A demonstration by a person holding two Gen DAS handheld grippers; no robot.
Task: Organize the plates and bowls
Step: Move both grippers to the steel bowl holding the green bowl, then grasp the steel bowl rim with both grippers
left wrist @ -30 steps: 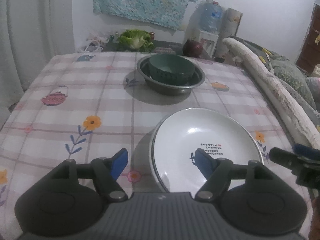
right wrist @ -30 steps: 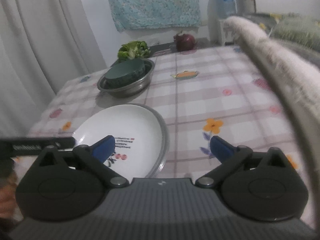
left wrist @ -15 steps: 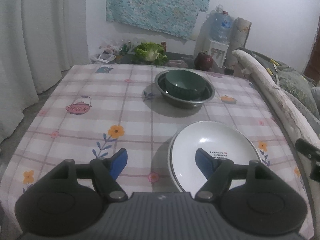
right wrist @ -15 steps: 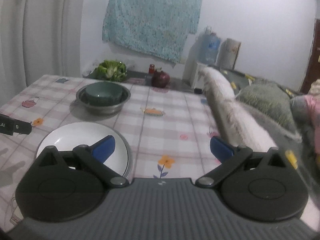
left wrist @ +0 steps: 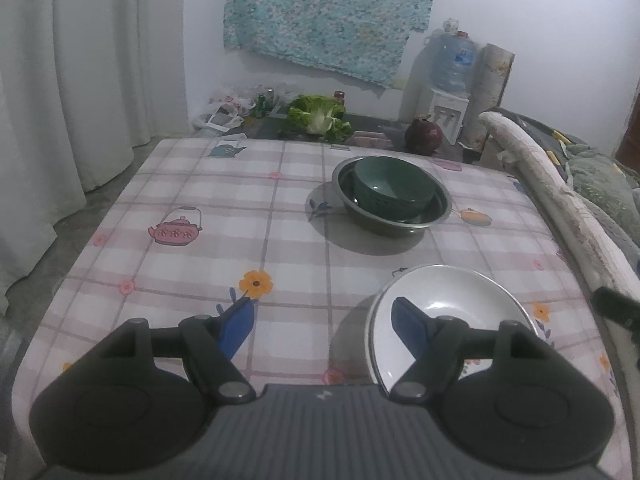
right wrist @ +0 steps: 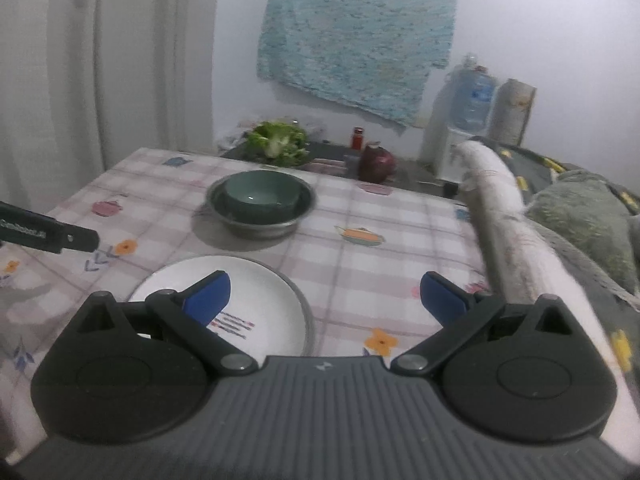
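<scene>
Hovering above table (left wrist: 168, 208), left gripper (left wrist: 320, 320) and right gripper (right wrist: 324, 294) both gape, hold nothing. White plate (left wrist: 460, 300) at 5 o'clock; green bowl (left wrist: 392, 188) nested in steel basin (left wrist: 442, 204) at 1 o'clock. Sorting seems finished; nothing left loose.

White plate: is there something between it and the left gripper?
Nothing visible. The left gripper is open above bare tablecloth, with the white plate just beyond its right finger.
</scene>
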